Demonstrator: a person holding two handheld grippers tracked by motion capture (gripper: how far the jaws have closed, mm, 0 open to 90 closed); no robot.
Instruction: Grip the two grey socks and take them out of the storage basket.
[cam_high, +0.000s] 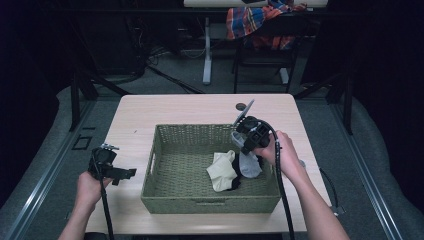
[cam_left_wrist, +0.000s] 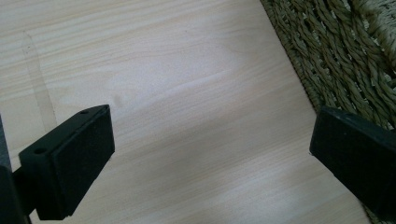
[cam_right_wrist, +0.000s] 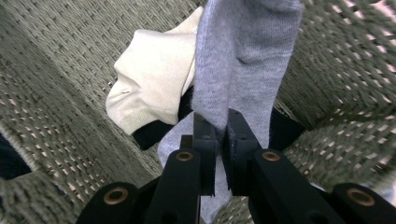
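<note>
Woven green basket (cam_high: 165, 192) sits centre frame on the pale wood counter (cam_high: 135, 112) in the high view. Right gripper (cam_high: 243, 142) at the basket's right inner side, fingers (cam_right_wrist: 205, 140) clamped on a grey sock (cam_right_wrist: 243, 56) that hangs into the basket. A cream sock (cam_right_wrist: 149, 79) lies beside it at centre left of the right gripper view, with a dark garment (cam_right_wrist: 152, 133) partly under both. Left gripper (cam_left_wrist: 210, 158) at lower left of the high view, outside the basket, fingers (cam_left_wrist: 74, 163) wide apart over bare counter, holding nothing.
</note>
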